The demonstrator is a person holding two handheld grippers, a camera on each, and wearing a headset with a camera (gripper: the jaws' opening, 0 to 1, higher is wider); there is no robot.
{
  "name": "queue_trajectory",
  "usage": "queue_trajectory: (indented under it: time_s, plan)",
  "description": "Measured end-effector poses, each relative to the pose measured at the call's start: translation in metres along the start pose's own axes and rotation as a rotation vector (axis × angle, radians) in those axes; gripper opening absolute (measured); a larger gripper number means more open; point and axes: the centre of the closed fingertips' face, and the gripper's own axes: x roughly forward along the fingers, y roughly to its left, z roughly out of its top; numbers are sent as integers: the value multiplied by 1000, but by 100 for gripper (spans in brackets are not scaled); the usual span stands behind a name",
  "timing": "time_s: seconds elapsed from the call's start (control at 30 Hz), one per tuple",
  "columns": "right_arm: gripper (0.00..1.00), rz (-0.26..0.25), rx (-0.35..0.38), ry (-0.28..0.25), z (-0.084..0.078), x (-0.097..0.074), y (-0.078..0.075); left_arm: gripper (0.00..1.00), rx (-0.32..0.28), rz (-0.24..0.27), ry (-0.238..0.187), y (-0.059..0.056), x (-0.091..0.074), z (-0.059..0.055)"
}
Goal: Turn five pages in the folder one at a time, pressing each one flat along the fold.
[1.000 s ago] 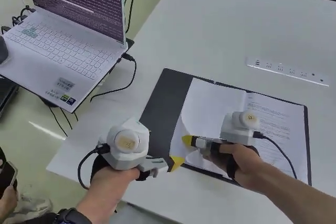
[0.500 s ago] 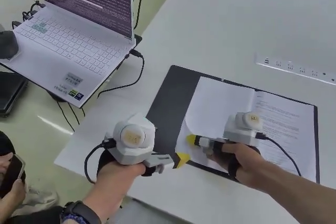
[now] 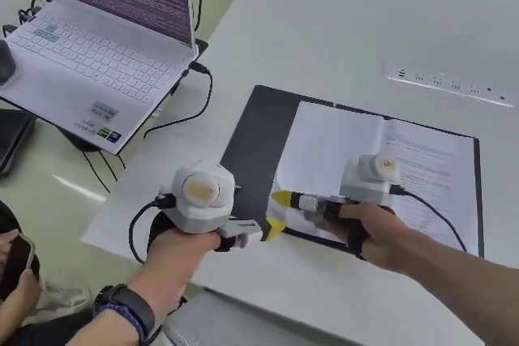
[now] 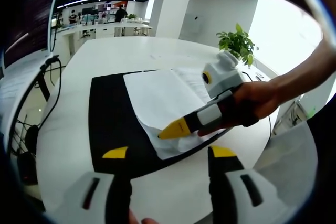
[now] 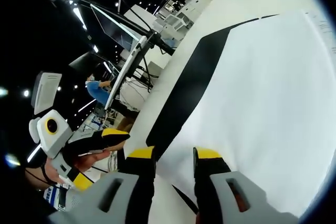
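A black folder (image 3: 251, 147) lies open on the white table, with a blank white page (image 3: 328, 155) over its left half and a printed page (image 3: 430, 172) on the right. My right gripper (image 3: 284, 198) points left, low over the blank page's near-left corner. Its jaws stand a little apart over the page (image 5: 262, 93) in the right gripper view. My left gripper (image 3: 272, 230) hangs open at the table's near edge, just short of the folder (image 4: 107, 124). Its jaws frame the right gripper (image 4: 170, 131) and the page (image 4: 163, 98).
An open laptop (image 3: 105, 46) sits off the table's left side, its black cable (image 3: 182, 131) running toward the folder. A white power strip (image 3: 450, 87) lies at the back right. The table's near edge (image 3: 243, 281) runs right under both hands.
The head camera has shifted. The right gripper's tip has crept slightly left toward the page's near-left corner. The left gripper has stayed at the table's near edge.
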Motion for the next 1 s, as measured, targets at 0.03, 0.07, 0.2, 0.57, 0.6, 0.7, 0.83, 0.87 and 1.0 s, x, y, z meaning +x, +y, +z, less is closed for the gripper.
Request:
queue_trajectory:
  time_s: [0.03,0.07,0.2,0.57,0.6,0.7,0.83,0.87,1.0]
  plan:
    - [27,1,0,-5,1,-2,-1,57,8,-2,2,0,1,1]
    - [27,2,-2,-9,2,-4,-1,56,13,-5,5,0,1,1]
    - [30,10,-1,-49,9,-15,3,48,43,-14,6,2,5,6]
    - [31,-22,-38,-131,17,-62,-4,22,91,-41,21,-3,25,10]
    - [31,-26,-39,-129,15,-65,-5,21,91,-47,22,-3,29,9]
    - [31,-43,-47,-129,9,-74,-9,19,104,-56,41,-4,37,5]
    - [31,-60,-35,-142,4,-85,-15,16,109,-64,63,-4,46,-2]
    - [31,-63,-32,-143,1,-88,-16,16,108,-63,67,-4,47,-3]
    - [30,-68,-17,-150,-6,-95,-19,13,98,-60,92,-5,49,-12]
